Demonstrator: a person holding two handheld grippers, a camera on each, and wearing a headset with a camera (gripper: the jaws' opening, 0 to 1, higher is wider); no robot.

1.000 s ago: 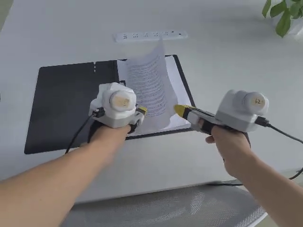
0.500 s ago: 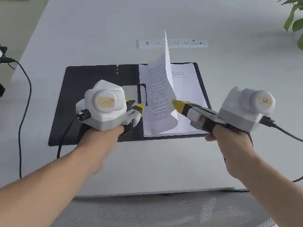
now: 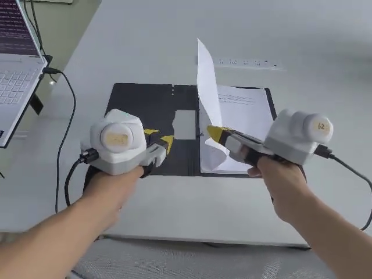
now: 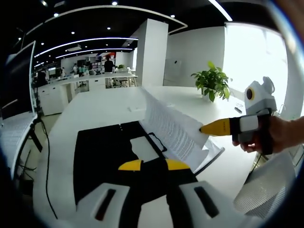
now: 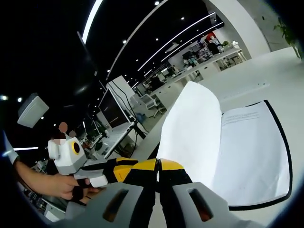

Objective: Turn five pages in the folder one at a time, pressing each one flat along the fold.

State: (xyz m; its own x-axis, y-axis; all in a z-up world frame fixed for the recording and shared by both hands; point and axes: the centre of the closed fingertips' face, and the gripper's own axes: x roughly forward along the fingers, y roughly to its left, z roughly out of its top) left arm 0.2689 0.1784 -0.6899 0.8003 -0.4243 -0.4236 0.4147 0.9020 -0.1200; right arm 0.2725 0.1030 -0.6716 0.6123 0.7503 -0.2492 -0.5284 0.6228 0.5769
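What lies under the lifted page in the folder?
The right claw holds the lifted page up; under it lies another printed page on the right half of the folder. Its part near the fold is covered.

Black folder point(image 3: 139, 104), white printed page point(image 3: 207, 81)

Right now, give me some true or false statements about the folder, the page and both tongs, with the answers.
1. The right tongs are shut on a page lifted off the stack. True.
2. The left tongs grip the same page. False: they are open over the folder's black left cover, holding nothing.
3. The folder lies closed. False: it lies open on the table.
4. A power strip lies beyond the folder. True.
5. A laptop sits right of the folder. False: it is to the left in the head view.
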